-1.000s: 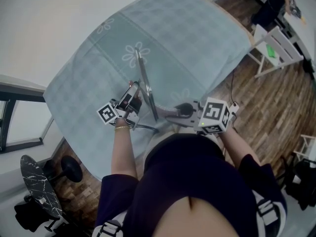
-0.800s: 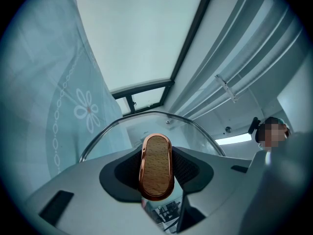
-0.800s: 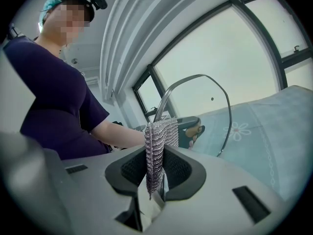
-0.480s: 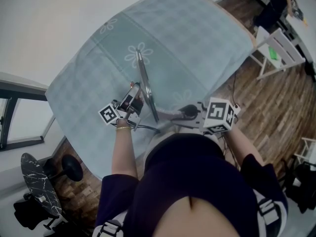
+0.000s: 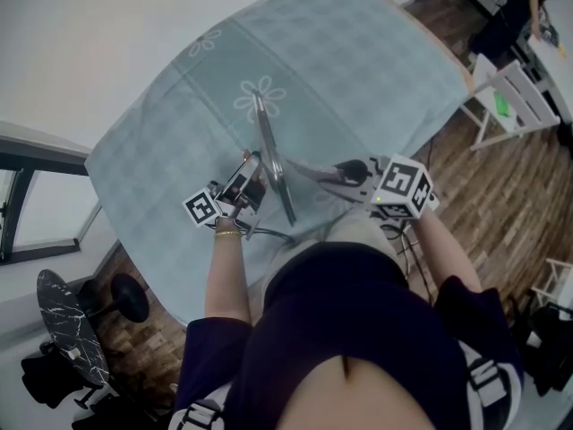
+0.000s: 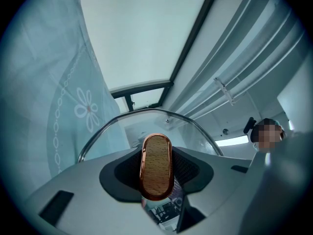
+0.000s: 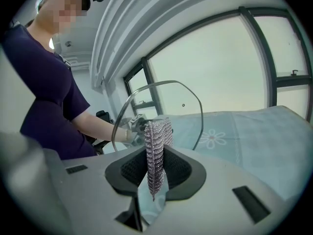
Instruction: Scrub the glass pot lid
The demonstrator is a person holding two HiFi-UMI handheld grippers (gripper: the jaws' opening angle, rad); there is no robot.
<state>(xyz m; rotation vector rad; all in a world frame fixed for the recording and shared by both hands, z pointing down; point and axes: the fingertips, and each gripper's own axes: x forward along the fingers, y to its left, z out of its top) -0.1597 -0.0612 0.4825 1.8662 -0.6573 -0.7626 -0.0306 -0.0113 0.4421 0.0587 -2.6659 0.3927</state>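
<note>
Mid-frame, fingers of the left gripper [image 5: 252,167] clamp the wooden knob [image 6: 156,168] of the upright glass pot lid [image 5: 269,150], while the right gripper [image 5: 306,167] fingers pinch a metal mesh scrubber [image 7: 156,141] beside it.

Between the jaws of the left gripper [image 5: 253,167] sits a knob [image 6: 156,166] of pale tan wood grain ringed in copper, with black ribbed pads [image 6: 188,166] on either side. Beyond those jaws the lid [image 6: 161,124] is clear glass with a silvery rim. Between the jaws of the right gripper [image 5: 300,166] hangs a silver-grey metallic mesh cloth [image 7: 156,146] (knitted in fine rows). Both grippers are pale grey, their cubes [image 5: 405,186] white with black squares. Ahead of the right jaws the tablecloth [image 7: 254,131] is pale teal, faintly checked, with white flower outlines.
</note>
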